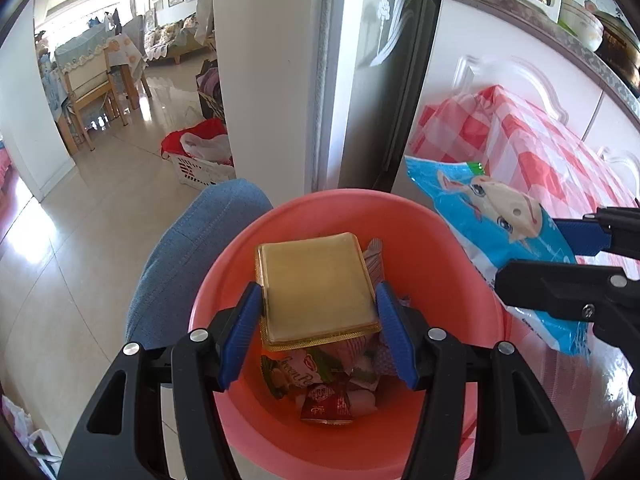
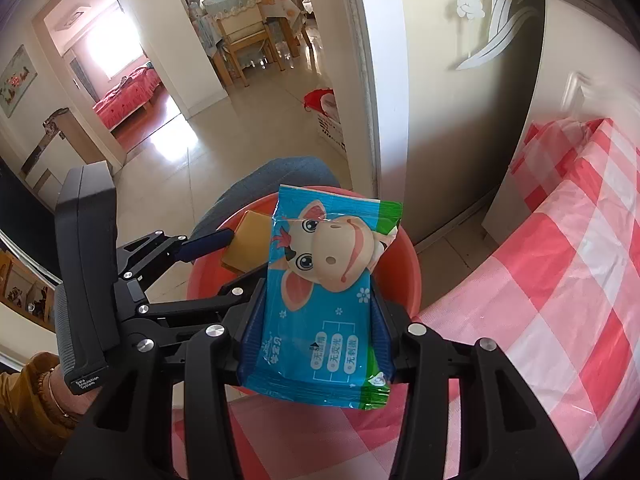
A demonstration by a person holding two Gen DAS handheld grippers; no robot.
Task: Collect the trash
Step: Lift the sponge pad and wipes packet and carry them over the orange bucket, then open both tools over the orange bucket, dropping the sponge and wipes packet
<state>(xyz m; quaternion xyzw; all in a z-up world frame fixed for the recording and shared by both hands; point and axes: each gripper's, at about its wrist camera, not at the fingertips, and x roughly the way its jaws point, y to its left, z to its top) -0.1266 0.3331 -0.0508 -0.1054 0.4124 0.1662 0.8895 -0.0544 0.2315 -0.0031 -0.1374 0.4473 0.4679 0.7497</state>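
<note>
trash wrappers (image 1: pixel 320 384) in the pink bin (image 1: pixel 460 248) show only past the left gripper (image 1: pixel 318 312) clamping a gold packet (image 1: pixel 318 280); the right gripper (image 2: pixel 320 320) clamps a blue wipes pack (image 2: pixel 320 300).

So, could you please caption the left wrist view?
Left claw holds a gold packet over the pink bin.

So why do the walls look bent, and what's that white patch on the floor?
Left view: the wide lens bows the pillar; sunlight glares off the floor. Right view: the doorway curves too, the window washed out white.
</note>
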